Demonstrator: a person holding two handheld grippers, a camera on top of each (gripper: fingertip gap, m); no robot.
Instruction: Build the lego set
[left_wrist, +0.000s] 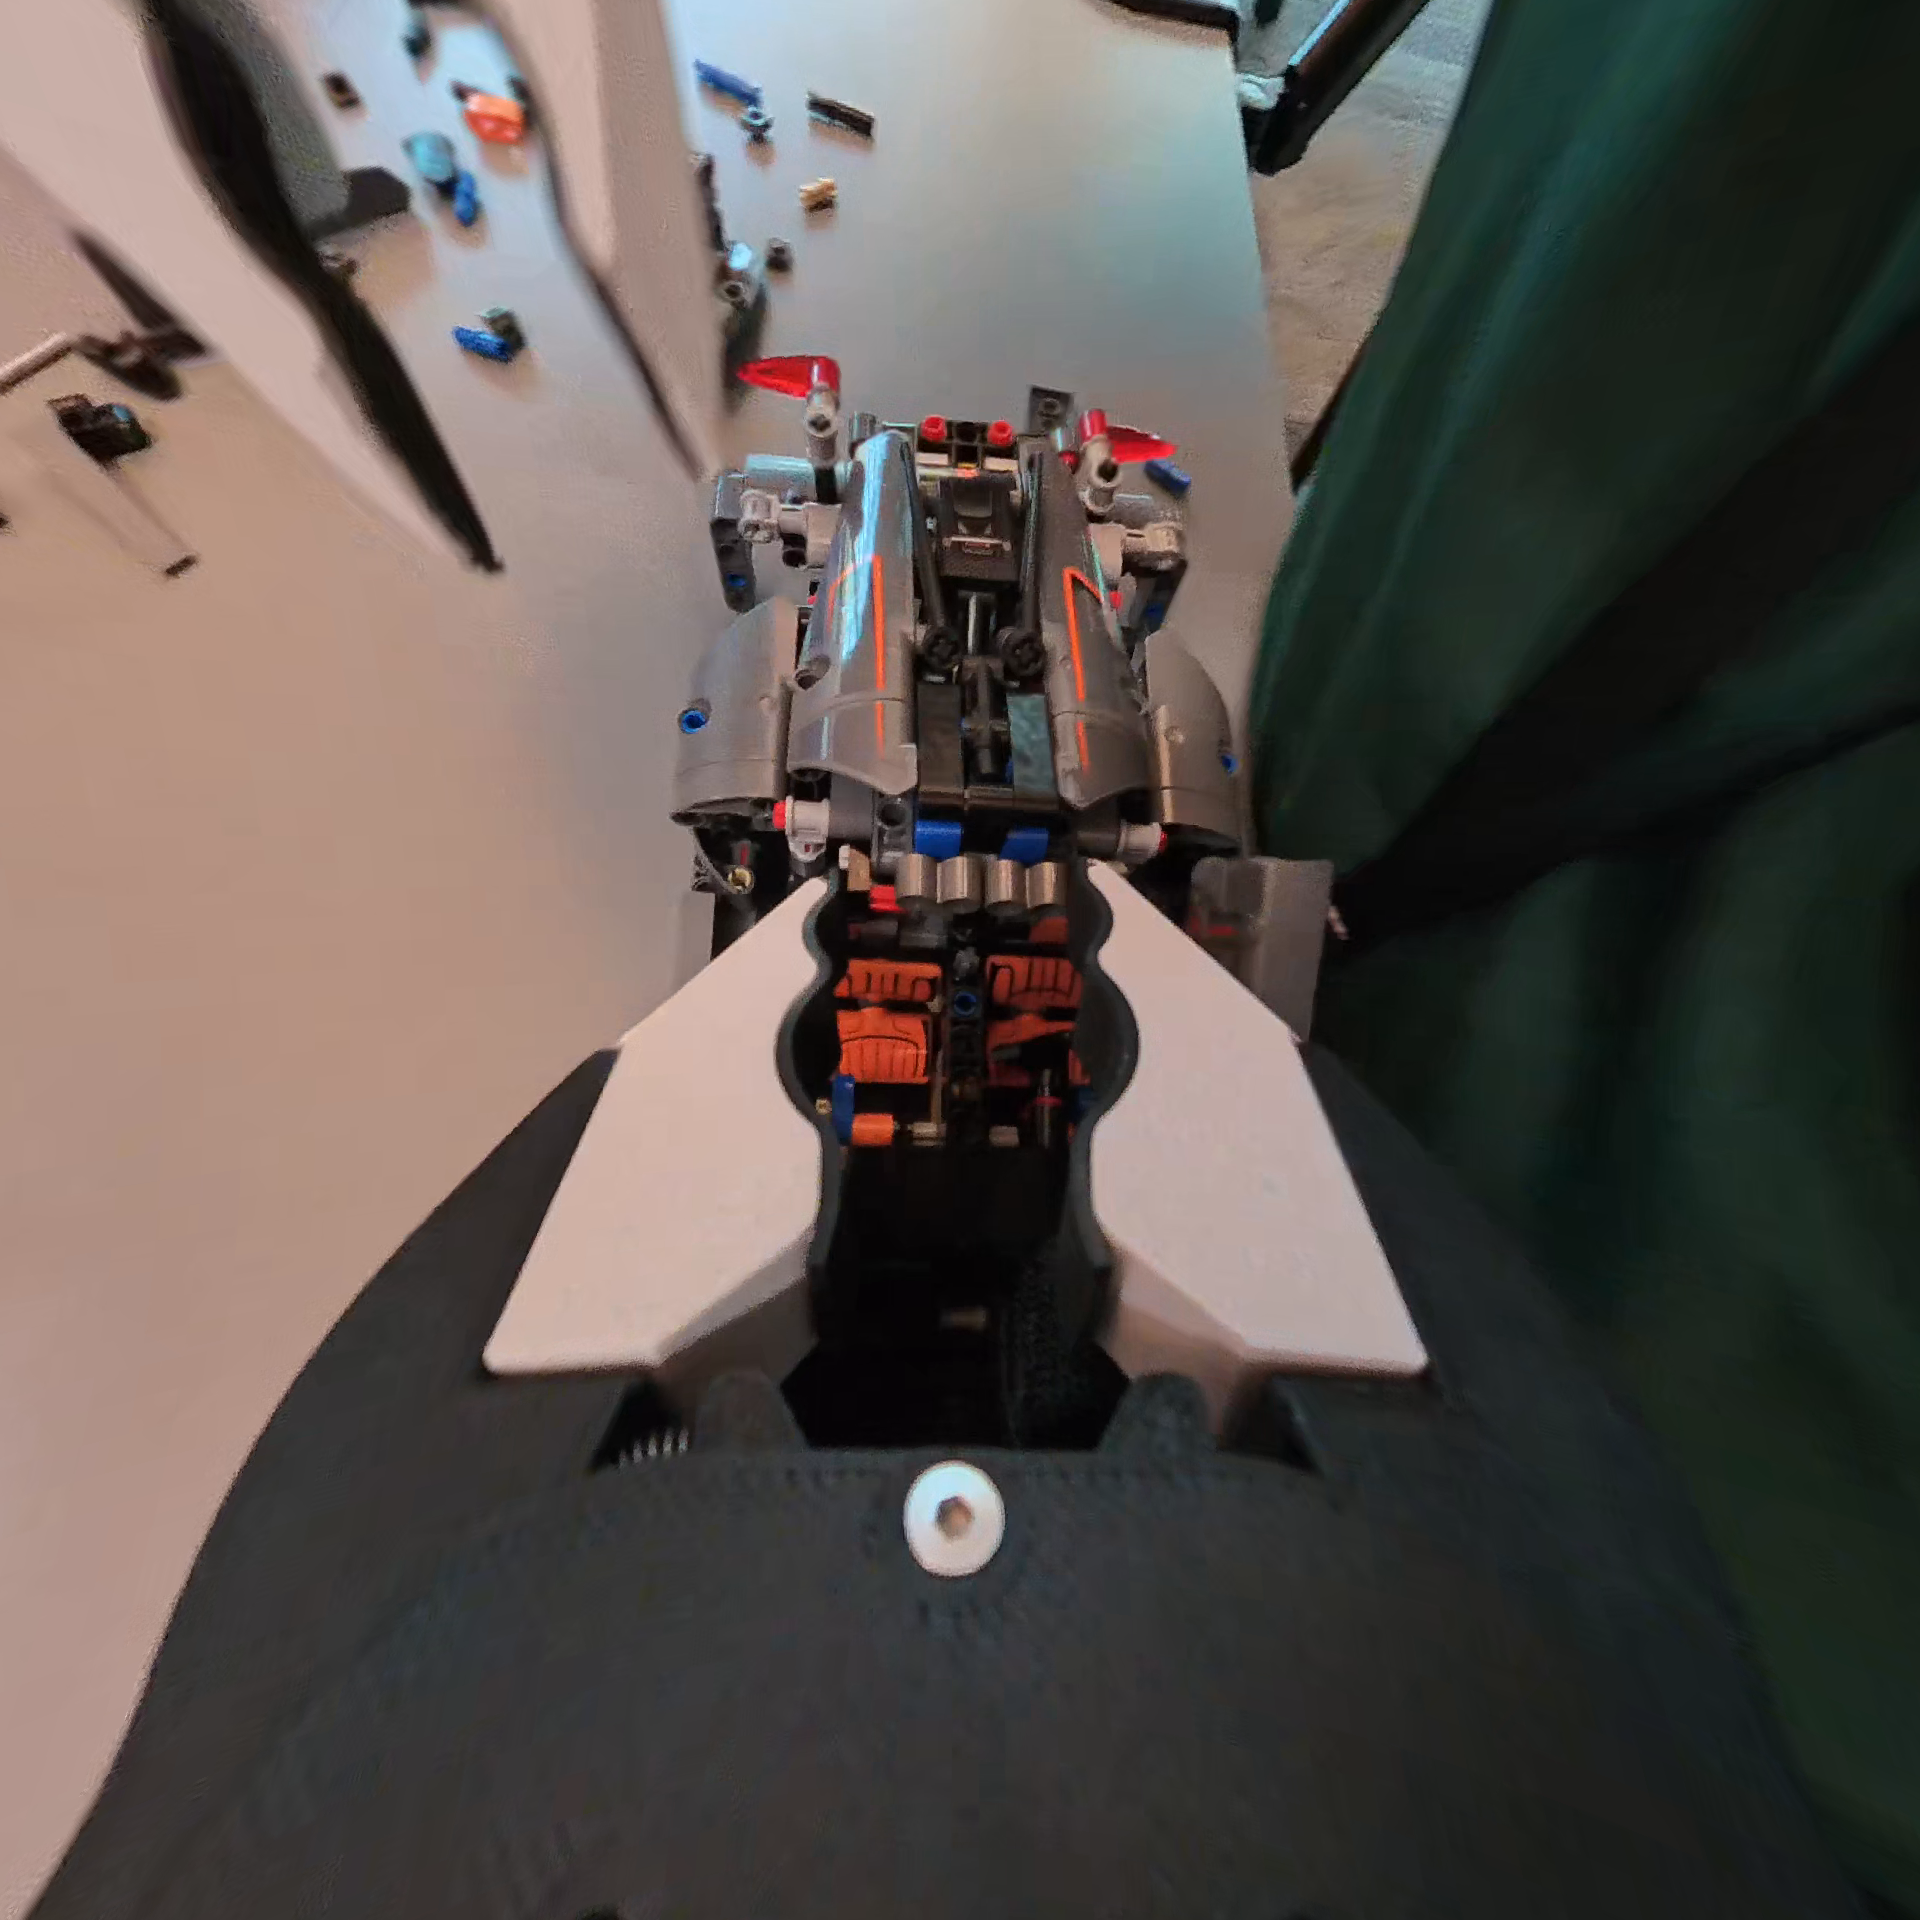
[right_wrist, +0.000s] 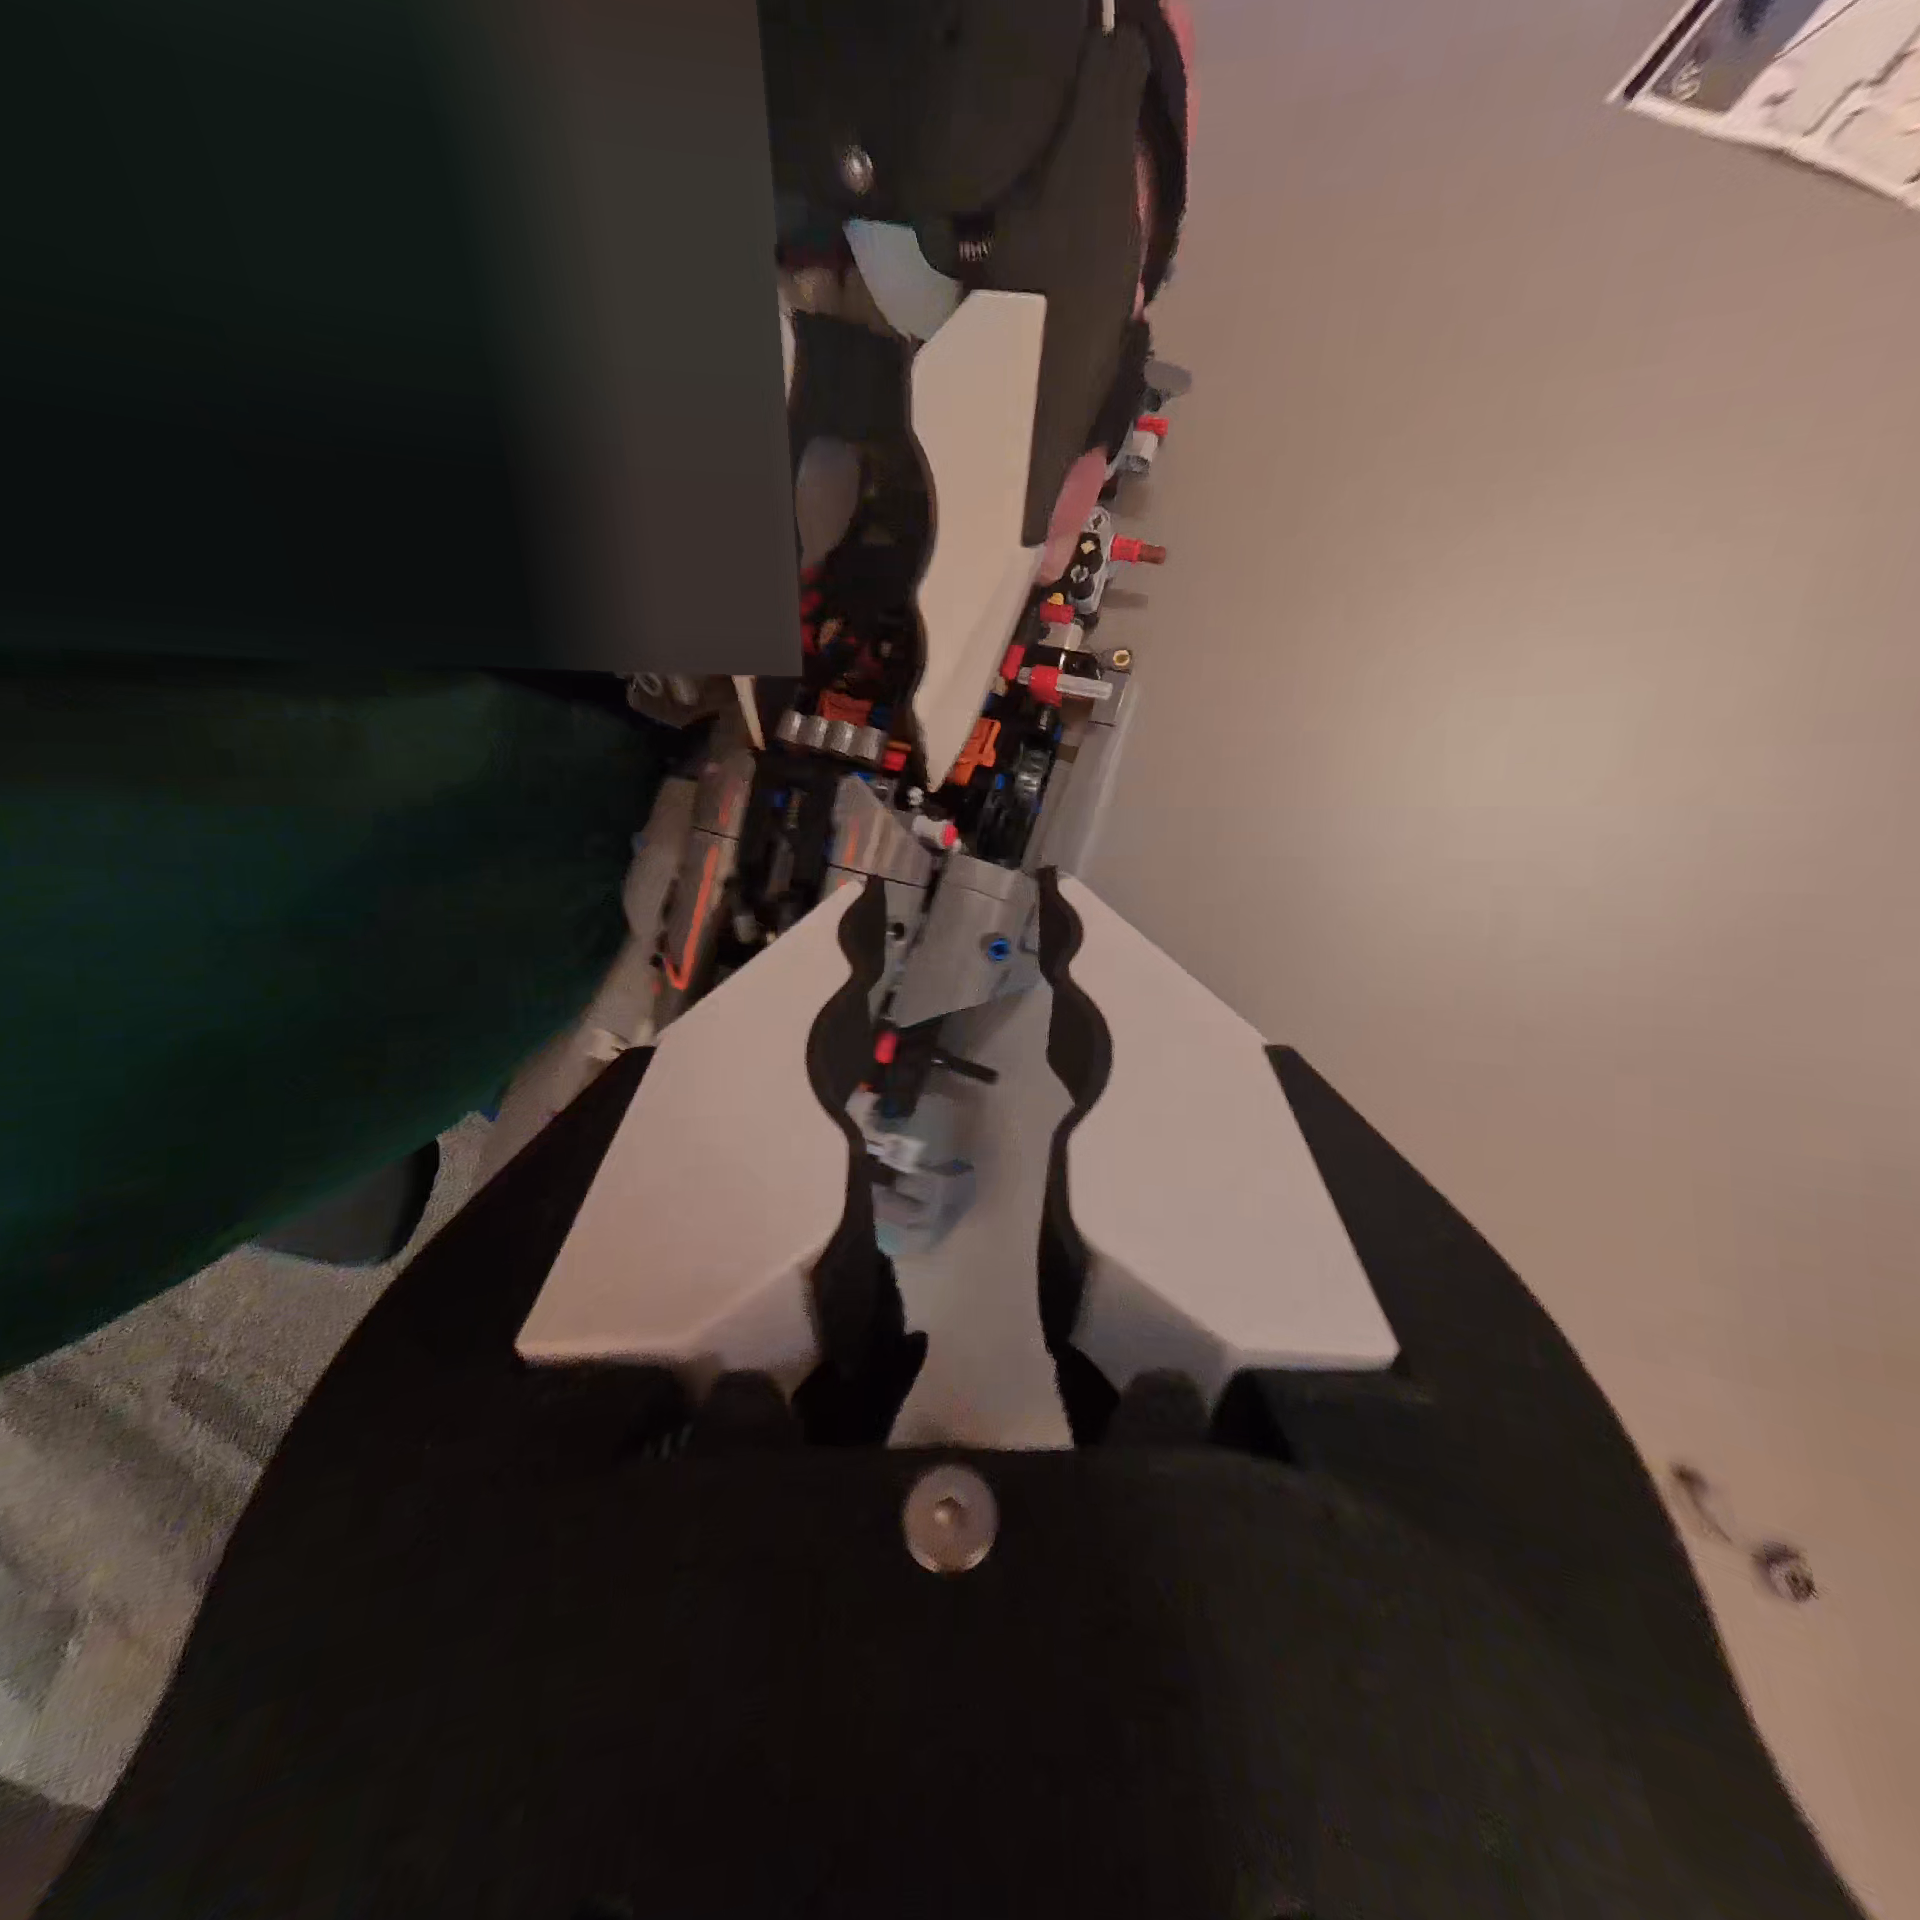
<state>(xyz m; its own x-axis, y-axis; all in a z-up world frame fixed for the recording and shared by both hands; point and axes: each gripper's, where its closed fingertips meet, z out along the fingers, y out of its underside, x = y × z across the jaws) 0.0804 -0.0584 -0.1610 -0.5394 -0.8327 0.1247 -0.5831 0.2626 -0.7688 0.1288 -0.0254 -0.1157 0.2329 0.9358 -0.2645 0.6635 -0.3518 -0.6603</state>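
We see a pale tabletop (left_wrist: 260, 935) filling most of the left wrist view, with a dark green cloth (left_wrist: 1610, 727) hanging along its right edge.

On the tabletop, near that edge, sits the lego car model (left_wrist: 956, 644), grey-bodied with orange stripes, red pins and orange parts in its near end. The left gripper (left_wrist: 954, 894) has its white jaws closed around that near end, with the orange and black section filling the gap between them. The jaws stand moderately apart, as wide as the part they clamp.

In the right wrist view, the right gripper (right_wrist: 951, 888) meets the same model (right_wrist: 966, 935) from the side. A grey panel with a blue pin sits between its fingertips, and both jaws look to be touching it, though blur makes the contact hard to confirm. The left gripper (right_wrist: 977, 540) shows farther off in this view, clamped on the model's other end.

An instruction booklet (right_wrist: 1787, 94) lies at the far corner of the tabletop.

Smallest are the loose lego pieces (left_wrist: 488, 332), blue, orange, black and tan, scattered well apart from the model across the far tabletop.
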